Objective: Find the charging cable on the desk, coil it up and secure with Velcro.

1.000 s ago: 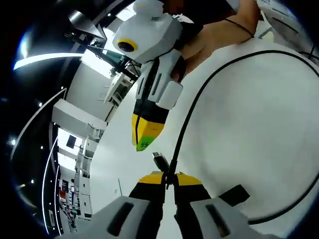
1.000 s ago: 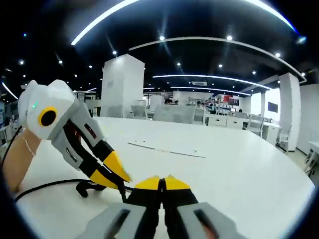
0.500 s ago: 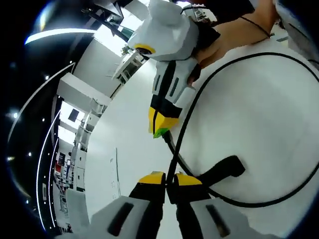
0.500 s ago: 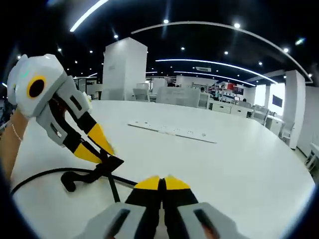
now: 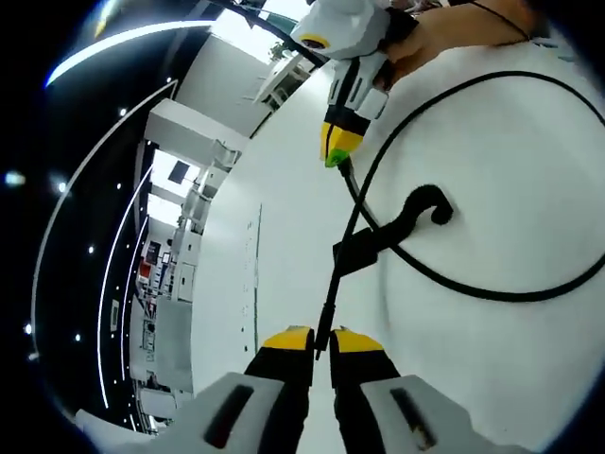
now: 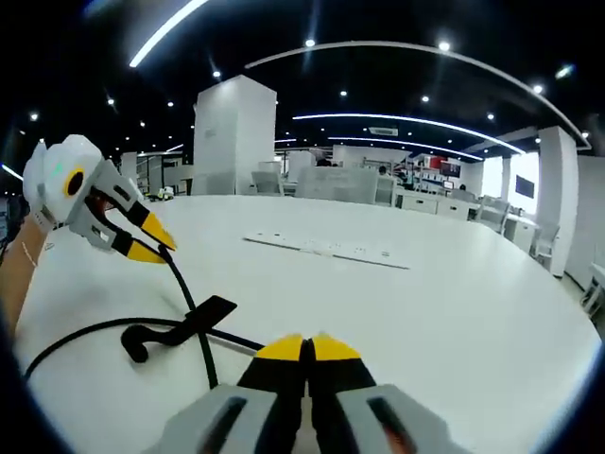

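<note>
Left gripper view puts the left gripper (image 5: pixel 322 337) at the bottom, its yellow-tipped jaws pressed together on the black charging cable (image 5: pixel 492 293), which runs up from between them. Farther along, the cable passes the black Velcro strap (image 5: pixel 388 230), which sticks out sideways from it, and reaches the right gripper (image 5: pixel 338 156), whose jaws are clamped on the cable near its end. From there the cable sweeps out in one wide, loose loop over the white desk (image 5: pixel 529 378).

Right gripper view shows the same from the other end: the right gripper (image 6: pixel 305 345) with jaws together on the cable (image 6: pixel 76 339), the Velcro strap (image 6: pixel 180 329) hanging open beside it, and the left gripper (image 6: pixel 151 241) holding the cable taut above the desk (image 6: pixel 454 312).

By my reading, the cable is found and picked up, but coiling has barely begun: just one broad loop, no tight turns. The strap is not yet wrapped, so gathering and fastening both remain.
</note>
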`<state>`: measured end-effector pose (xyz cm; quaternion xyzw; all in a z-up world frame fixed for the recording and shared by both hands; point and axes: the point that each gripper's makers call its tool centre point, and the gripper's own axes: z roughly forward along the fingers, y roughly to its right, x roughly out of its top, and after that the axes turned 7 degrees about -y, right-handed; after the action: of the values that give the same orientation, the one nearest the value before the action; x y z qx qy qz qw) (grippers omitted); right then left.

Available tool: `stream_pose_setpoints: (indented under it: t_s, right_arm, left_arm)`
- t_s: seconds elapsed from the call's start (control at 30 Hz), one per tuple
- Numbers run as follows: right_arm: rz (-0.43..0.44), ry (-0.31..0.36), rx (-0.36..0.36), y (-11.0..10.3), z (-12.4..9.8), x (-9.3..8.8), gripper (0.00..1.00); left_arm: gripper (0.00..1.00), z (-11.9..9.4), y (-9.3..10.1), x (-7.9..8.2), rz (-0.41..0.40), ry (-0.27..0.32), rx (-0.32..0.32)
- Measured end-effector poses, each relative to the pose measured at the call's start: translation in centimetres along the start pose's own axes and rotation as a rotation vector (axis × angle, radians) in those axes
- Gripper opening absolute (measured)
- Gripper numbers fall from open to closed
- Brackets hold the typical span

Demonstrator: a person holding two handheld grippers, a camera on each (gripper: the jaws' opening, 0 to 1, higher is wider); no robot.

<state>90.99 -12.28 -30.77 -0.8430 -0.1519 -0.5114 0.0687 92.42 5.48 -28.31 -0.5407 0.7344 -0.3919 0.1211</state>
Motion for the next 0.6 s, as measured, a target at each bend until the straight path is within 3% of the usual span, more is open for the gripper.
stream_pose_setpoints:
  t_s: [0.33, 0.6]
  right_arm:
    - [0.01, 0.004, -0.003, 0.2, -0.2, 0.0, 0.03]
    - [-0.022, 0.001, -0.017, 0.1, -0.1, 0.2, 0.03]
  left_arm:
    - [0.08, -1.5, 1.5, -5.7, -0.094, -0.093, 0.007]
    - [0.07, -1.8, 2.7, -6.8, -0.141, -0.126, -0.036]
